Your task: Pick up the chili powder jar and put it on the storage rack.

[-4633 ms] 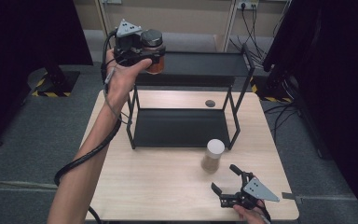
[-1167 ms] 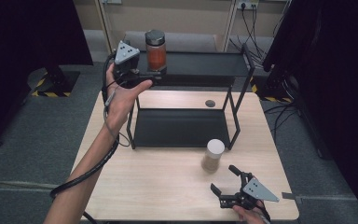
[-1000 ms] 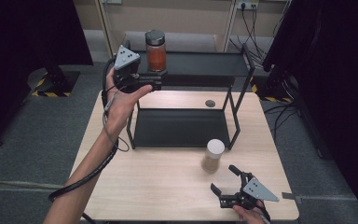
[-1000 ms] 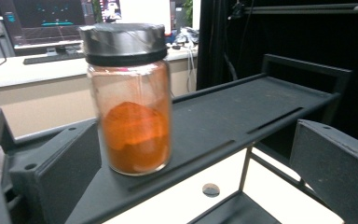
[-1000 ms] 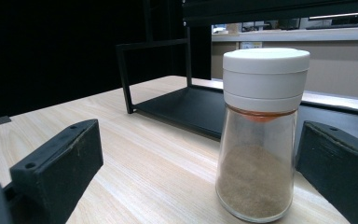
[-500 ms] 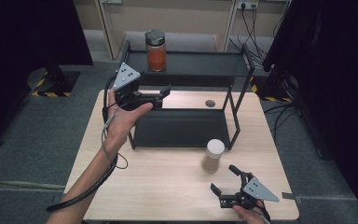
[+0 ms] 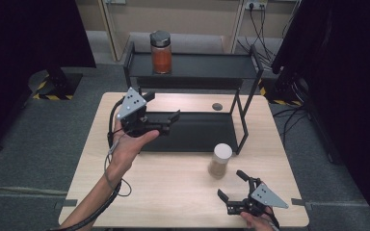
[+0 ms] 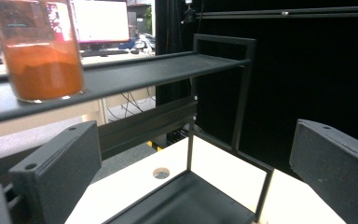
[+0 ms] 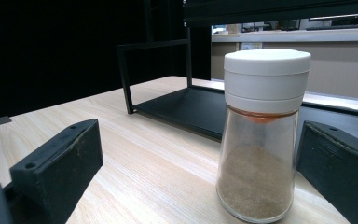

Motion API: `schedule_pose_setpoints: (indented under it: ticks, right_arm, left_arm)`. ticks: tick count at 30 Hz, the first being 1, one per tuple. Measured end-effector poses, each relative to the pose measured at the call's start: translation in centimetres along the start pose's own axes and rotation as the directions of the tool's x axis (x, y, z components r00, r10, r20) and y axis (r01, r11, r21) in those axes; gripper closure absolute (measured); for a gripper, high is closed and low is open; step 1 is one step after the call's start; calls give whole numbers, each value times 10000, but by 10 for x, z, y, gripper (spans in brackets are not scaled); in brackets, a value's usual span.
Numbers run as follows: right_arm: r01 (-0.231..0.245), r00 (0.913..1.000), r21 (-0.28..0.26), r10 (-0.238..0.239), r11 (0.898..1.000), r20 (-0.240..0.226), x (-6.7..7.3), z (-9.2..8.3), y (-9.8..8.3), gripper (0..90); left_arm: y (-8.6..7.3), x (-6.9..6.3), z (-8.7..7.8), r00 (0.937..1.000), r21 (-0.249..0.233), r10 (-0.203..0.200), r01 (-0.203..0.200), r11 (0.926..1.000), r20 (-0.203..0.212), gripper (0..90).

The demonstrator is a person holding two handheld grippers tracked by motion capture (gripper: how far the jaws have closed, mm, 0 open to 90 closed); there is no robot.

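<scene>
We hold both grippers wide and empty: our left gripper well below the orange-powder glass jar standing on the black metal rack's top shelf, our right gripper near the white-capped glass spice shaker.

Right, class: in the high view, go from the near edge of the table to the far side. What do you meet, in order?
Right hand-held gripper → white-capped shaker on the table → left hand-held gripper, over the rack's lower tray → small round hole in the tabletop → jar of orange powder on the rack's top shelf.
</scene>
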State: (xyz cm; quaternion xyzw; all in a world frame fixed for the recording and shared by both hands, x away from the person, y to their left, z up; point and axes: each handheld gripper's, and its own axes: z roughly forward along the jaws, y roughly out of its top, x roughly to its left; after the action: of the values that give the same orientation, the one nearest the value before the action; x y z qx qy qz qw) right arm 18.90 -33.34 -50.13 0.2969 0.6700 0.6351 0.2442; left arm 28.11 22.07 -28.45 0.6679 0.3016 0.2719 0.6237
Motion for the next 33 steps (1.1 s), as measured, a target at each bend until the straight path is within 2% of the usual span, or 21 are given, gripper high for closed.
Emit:
schedule_pose_setpoints:
  ticks: [11,17,21,27,33]
  right_arm:
    - [-9,10000,-1,9,10000,8,0,0,0,9]
    - [-5,10000,-1,5,10000,13,1,0,0,10]
    - [8,10000,-27,-8,10000,8,1,0,0,10]
    - [-13,10000,-33,14,10000,31,1,0,0,10]
    - [-22,10000,-56,22,10000,36,1,0,0,10]
  left_arm:
    - [-30,-11,-15,9993,-92,-72,75,9999,376,13]
    - [-44,-14,-21,9991,-87,-121,125,9999,418,13]
    - [-53,-18,-26,9993,-189,-14,20,9998,361,13]
    - [-66,-21,-31,9983,-253,-169,183,9995,551,13]
    - [-80,-25,-37,9979,-337,-116,138,9993,633,13]
